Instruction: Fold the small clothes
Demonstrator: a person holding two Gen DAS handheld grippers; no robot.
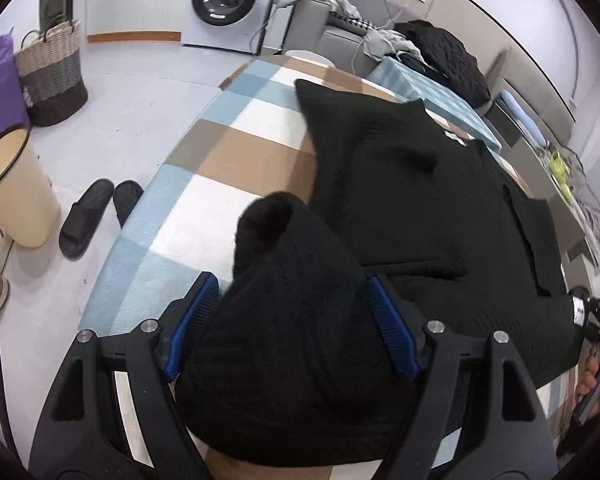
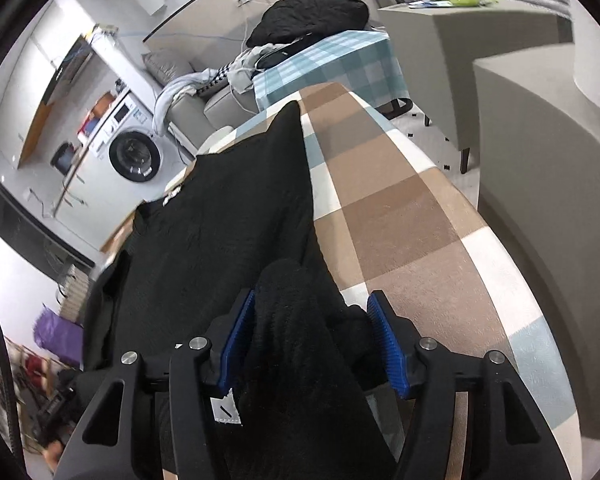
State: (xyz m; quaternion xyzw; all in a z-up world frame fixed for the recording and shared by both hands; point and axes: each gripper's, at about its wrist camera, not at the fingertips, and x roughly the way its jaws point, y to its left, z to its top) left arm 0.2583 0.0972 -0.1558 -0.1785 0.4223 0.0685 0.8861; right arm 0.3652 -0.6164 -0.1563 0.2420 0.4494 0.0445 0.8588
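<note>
In the left wrist view, a black garment (image 1: 420, 208) is seen spread across a table covered with a checked cloth (image 1: 228, 148) in blue, brown and white. The left gripper (image 1: 292, 328) is held low over the near edge of the garment, its blue pads (image 1: 392, 332) standing apart; a bunched fold of the black fabric rises between them, and the pads are not seen to press on it, so the claw is read as released. At the far right edge of this view, the right gripper (image 1: 596, 320) is glimpsed with part of a hand (image 1: 596, 380) beneath it. Black slippers (image 1: 96, 216), a cream bin (image 1: 16, 188), a woven basket (image 1: 52, 72) and a washing machine (image 1: 228, 0) are seen on and around the pale floor to the left. In the right wrist view, the same black garment (image 2: 228, 216) is shown stretching away along the left side of the checked cloth (image 2: 412, 216). The right gripper (image 2: 312, 340) is positioned over the garment's near corner, its blue pads (image 2: 388, 348) parted; a ridge of fabric lies between them, close against the left pad, while a clear gap is left on the right, so this claw too is read as released. A white label (image 2: 225, 408) is visible on the cloth just below the left pad. A washing machine (image 2: 134, 156), a grey sofa (image 2: 520, 152) and a heap of dark clothing (image 2: 312, 12) are seen beyond.
</note>
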